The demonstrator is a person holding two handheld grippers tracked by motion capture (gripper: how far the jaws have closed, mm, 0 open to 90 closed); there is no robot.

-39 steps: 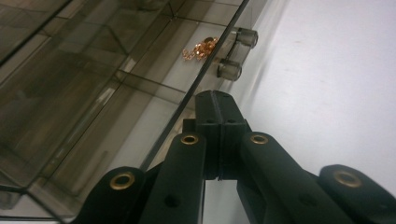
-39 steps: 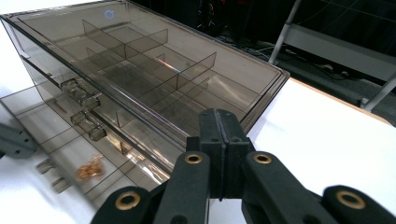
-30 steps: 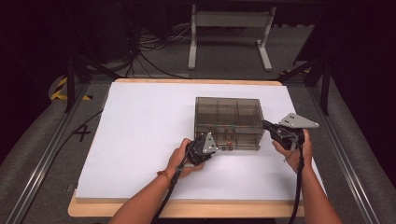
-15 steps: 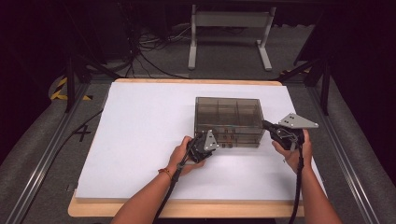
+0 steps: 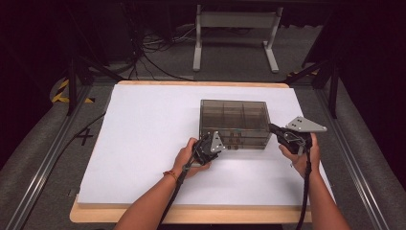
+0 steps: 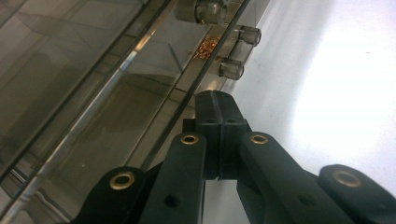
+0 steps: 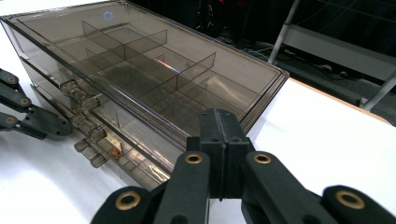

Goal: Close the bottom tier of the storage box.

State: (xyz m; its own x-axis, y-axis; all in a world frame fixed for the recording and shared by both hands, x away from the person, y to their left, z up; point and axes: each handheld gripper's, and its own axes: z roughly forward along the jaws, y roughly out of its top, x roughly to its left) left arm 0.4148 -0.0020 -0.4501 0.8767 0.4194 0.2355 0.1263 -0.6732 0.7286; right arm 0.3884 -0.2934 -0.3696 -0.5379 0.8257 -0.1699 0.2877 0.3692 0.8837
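Note:
A smoky clear plastic drawer box [image 5: 234, 122] stands on the white table sheet, right of the middle. My left gripper [image 5: 219, 142] is shut with nothing in it, its tip close to the lower left of the box's front. In the left gripper view the shut tip [image 6: 217, 100] sits just short of the bottom drawer, near small clear knobs [image 6: 232, 68] and some gold bits [image 6: 208, 46] inside. My right gripper [image 5: 273, 128] is shut and empty at the box's front right corner [image 7: 261, 100], its tip [image 7: 219, 119] close to the wall; I cannot tell whether it touches.
The box's top tray [image 7: 140, 70] is split into several compartments by dividers. The white sheet [image 5: 143, 143] stretches bare to the left and in front of the box. A metal stand [image 5: 234, 33] and cables lie on the floor beyond the table's far edge.

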